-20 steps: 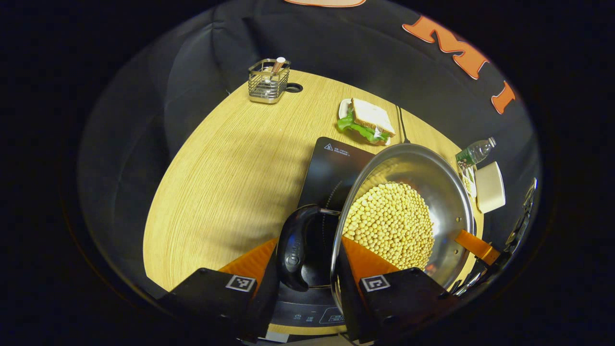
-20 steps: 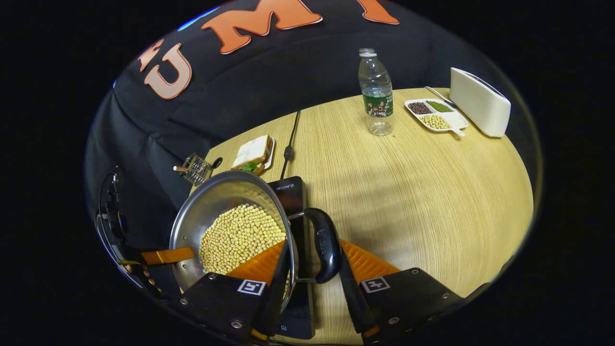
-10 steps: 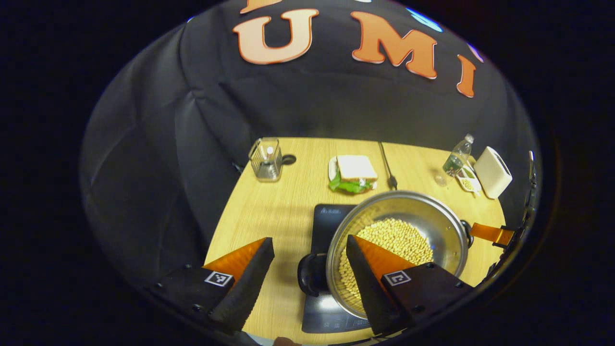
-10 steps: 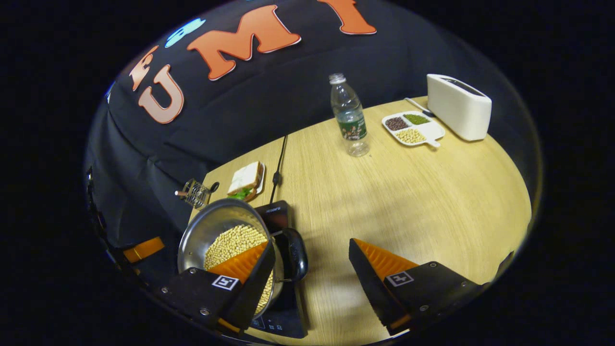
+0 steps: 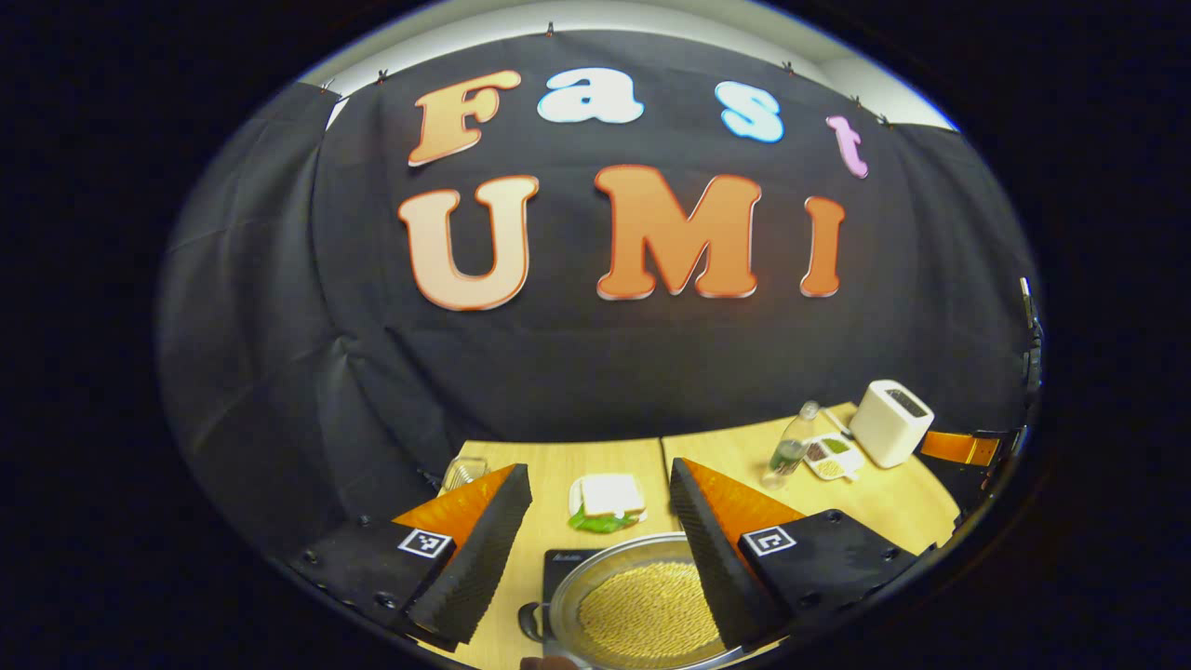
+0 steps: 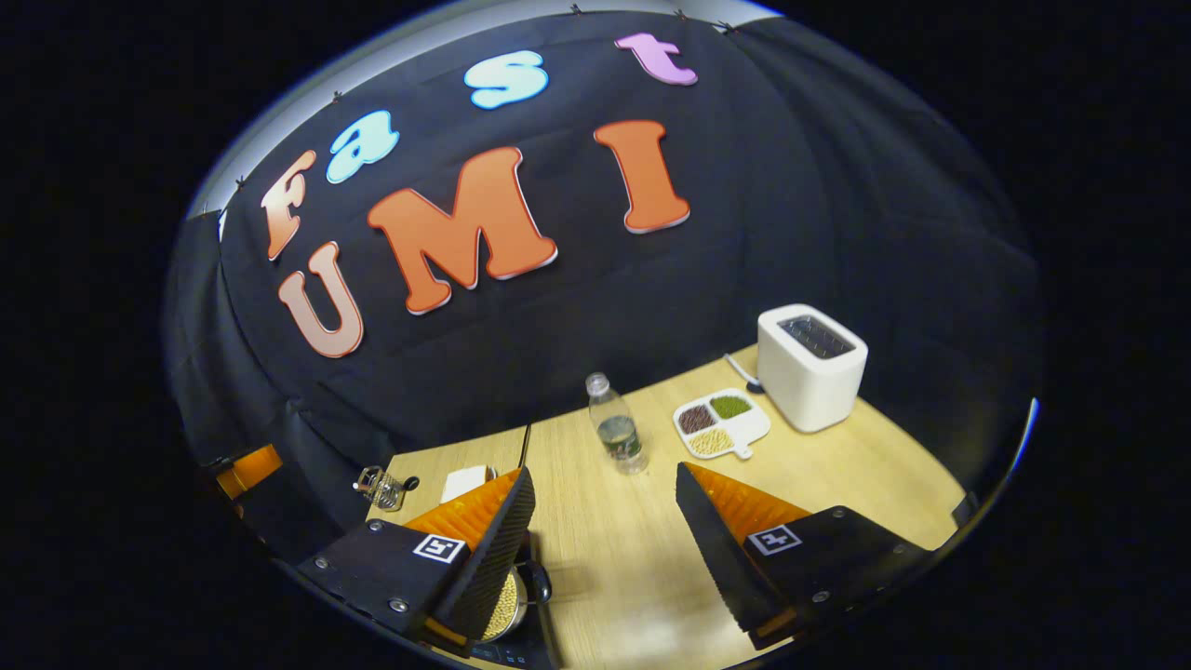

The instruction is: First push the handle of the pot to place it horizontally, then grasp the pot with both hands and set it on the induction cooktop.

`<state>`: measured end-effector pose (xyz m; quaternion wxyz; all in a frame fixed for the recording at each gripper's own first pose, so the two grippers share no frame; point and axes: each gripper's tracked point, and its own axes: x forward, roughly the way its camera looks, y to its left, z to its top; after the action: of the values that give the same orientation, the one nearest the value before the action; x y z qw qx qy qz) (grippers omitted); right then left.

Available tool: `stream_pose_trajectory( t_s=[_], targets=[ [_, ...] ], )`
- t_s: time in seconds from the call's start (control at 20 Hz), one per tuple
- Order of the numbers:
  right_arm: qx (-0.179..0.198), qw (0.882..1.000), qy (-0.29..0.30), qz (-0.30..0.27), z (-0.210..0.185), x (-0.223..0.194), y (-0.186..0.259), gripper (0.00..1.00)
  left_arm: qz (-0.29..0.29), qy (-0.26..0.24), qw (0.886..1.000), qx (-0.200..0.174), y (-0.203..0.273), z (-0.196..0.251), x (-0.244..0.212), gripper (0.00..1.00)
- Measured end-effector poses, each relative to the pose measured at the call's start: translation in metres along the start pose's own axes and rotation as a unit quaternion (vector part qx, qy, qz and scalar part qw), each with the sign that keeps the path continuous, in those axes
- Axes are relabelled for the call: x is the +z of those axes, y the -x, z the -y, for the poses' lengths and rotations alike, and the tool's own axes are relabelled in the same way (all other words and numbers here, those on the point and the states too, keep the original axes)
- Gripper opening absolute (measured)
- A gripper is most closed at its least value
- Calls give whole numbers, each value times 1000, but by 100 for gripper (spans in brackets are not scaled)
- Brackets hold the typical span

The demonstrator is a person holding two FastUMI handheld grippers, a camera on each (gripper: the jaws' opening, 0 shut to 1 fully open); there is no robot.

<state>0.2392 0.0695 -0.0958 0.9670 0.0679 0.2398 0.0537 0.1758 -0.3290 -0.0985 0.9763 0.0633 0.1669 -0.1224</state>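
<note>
- Left gripper (image 5: 599,467): each finger mount carries a square black-and-white coded marker, one on the left mount (image 5: 420,542) and one on the right mount (image 5: 769,539). Each shows a block pattern only, with no letters or numbers.
- Right gripper (image 6: 605,470): the same kind of square coded marker is on the left mount (image 6: 438,547) and the right mount (image 6: 775,537). These too are pattern only.
- Induction cooktop (image 5: 556,575): there is a small pale marking at its far left corner, too small to read.
- Water bottle (image 6: 617,435): a green label band (image 6: 620,434) runs round the middle, and its print is too small to read.
</note>
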Motion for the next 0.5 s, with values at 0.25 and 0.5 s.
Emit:
stream_pose_trajectory(
  t_s=[0.25, 0.5],
  targets=[
    [-16, 993, 57, 104, 2, 96, 63, 95, 105, 11, 993, -58, 25, 57, 100, 98],
    [-6, 984, 67, 166, -4, 156, 118, 94, 171, 29, 977, -126, 67, 114, 165, 97]
  ],
)
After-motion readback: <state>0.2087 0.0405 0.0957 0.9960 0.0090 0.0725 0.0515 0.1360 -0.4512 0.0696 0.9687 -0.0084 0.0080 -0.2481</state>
